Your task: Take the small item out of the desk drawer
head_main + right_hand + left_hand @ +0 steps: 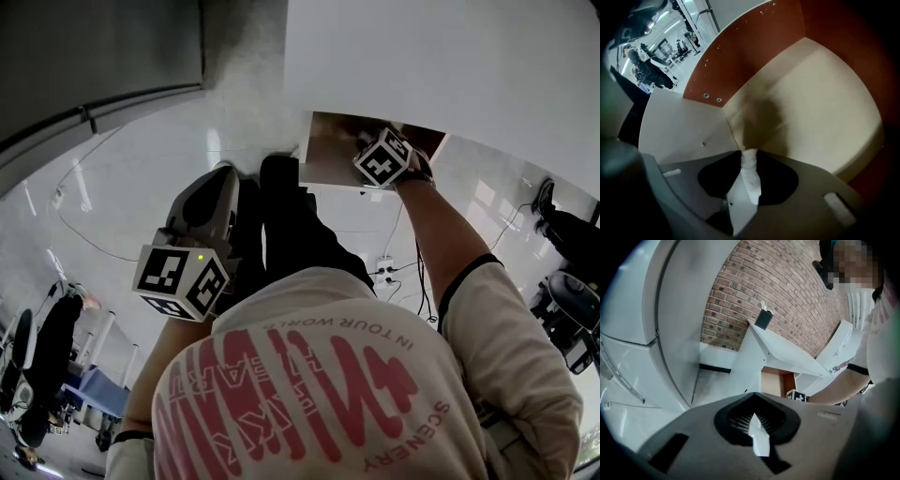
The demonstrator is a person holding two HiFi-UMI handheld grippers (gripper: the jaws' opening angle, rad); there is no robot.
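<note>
Right gripper (746, 193) points down into the open drawer (820, 103) at far right, jaws clamped on the small white item (751, 169). Item's long axis runs along the jaws, toward the drawer floor. Left gripper (758, 440) near left, jaws together.

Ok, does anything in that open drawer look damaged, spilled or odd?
Nothing stands out. The drawer looks intact; the dark patch on its floor is likely shadow from the right gripper, not a stain.

Red brick wall (787, 291); glossy white floor (122, 187), bright light reflections.
</note>
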